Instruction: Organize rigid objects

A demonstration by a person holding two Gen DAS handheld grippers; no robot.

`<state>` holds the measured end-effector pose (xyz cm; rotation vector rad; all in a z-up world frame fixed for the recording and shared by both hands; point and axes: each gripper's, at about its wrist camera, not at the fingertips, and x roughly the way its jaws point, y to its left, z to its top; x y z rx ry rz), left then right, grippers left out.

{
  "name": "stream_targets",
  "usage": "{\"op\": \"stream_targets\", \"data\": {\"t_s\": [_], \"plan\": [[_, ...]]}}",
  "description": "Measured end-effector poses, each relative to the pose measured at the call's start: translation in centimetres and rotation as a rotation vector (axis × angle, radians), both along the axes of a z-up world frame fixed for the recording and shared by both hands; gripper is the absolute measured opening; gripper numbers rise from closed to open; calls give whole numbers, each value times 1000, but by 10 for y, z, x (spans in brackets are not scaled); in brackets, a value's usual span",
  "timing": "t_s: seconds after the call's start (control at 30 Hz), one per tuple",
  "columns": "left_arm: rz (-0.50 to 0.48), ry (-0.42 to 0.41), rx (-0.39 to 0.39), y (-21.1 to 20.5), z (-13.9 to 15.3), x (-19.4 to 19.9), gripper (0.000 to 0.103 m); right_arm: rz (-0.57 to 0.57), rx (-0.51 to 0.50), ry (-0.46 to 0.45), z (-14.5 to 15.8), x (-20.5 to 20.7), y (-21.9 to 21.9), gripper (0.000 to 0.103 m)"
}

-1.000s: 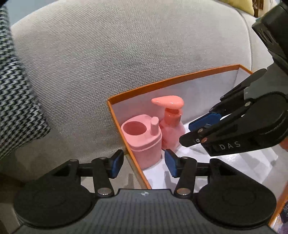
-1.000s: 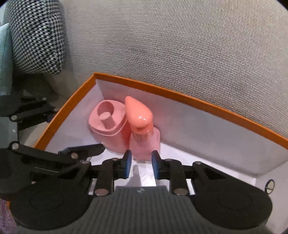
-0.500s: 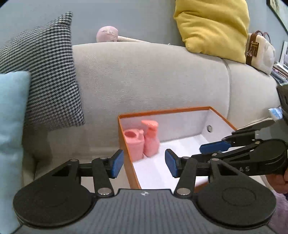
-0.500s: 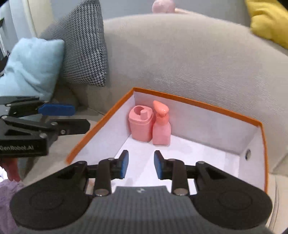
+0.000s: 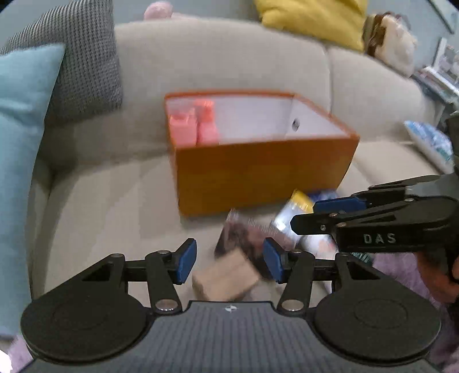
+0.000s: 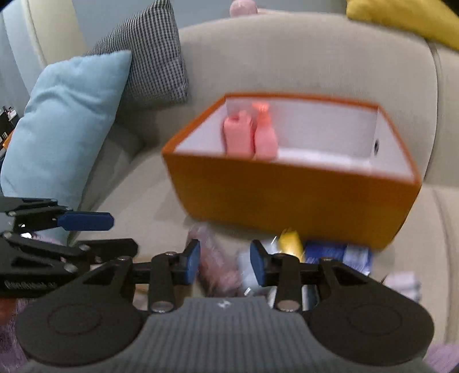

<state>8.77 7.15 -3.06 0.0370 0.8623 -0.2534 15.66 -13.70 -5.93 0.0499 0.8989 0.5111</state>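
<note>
Both views blurred. Orange box (image 5: pixel 258 169) sits on the beige sofa (image 5: pixel 100 206) seat, up against the backrest, open top, white inside. Two pink items stand upright in its far-left corner, touching: a squat pink holder (image 5: pixel 182 129) on the left and a pink pump bottle (image 5: pixel 207 126) just right of it. Same pair in the right wrist view, holder (image 6: pixel 238 134) and bottle (image 6: pixel 265 134), rest of the box (image 6: pixel 287 195) floor bare.

Loose clutter lies on the seat in front of the box, outside it: a tan carton (image 5: pixel 226 275) nearest the left camera, a dark packet (image 5: pixel 241 238) beside it, a yellow-topped packet (image 5: pixel 299 200) and a blue packet (image 6: pixel 338 249) just at the box's front wall. Too smeared to read labels or tell what overlaps what.

Left tongs (image 5: pixel 229 259) stand moderately open, nothing between the blue pads, hanging over the carton and dark packet without touching as far as can be told. Right tongs (image 6: pixel 224 265) partly open, narrower gap than the left, jaws have just been opening, nothing gripped; clutter shows through the gap below. In the left view the right tongs (image 5: pixel 304 213) come in from the right edge, over the packets.

Cushions on the sofa's left end: light blue pillow (image 6: pixel 66 126), houndstooth pillow (image 6: pixel 149 54) behind it. Yellow pillow (image 5: pixel 312 20) on top of the backrest.
</note>
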Motion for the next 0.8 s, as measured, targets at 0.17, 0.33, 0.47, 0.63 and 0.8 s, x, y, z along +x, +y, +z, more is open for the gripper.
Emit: {"op": "stream_targets", "data": {"t_s": [0.17, 0.33, 0.47, 0.63, 0.8], "plan": [[-6, 29, 60, -2, -18, -2, 75, 61, -102, -23, -16, -11, 18, 46], [-52, 52, 84, -4, -25, 6, 80, 89, -118, -8, -19, 0, 23, 47], [-92, 94, 102, -8, -34, 16, 82, 126, -158, -15, -21, 15, 32, 47], [-121, 121, 100, -10, -45, 26, 83, 183, -182, 8, -31, 31, 48, 47], [-108, 153, 24, 0, -49, 31, 84, 230, -185, 31, -41, 39, 62, 47]]}}
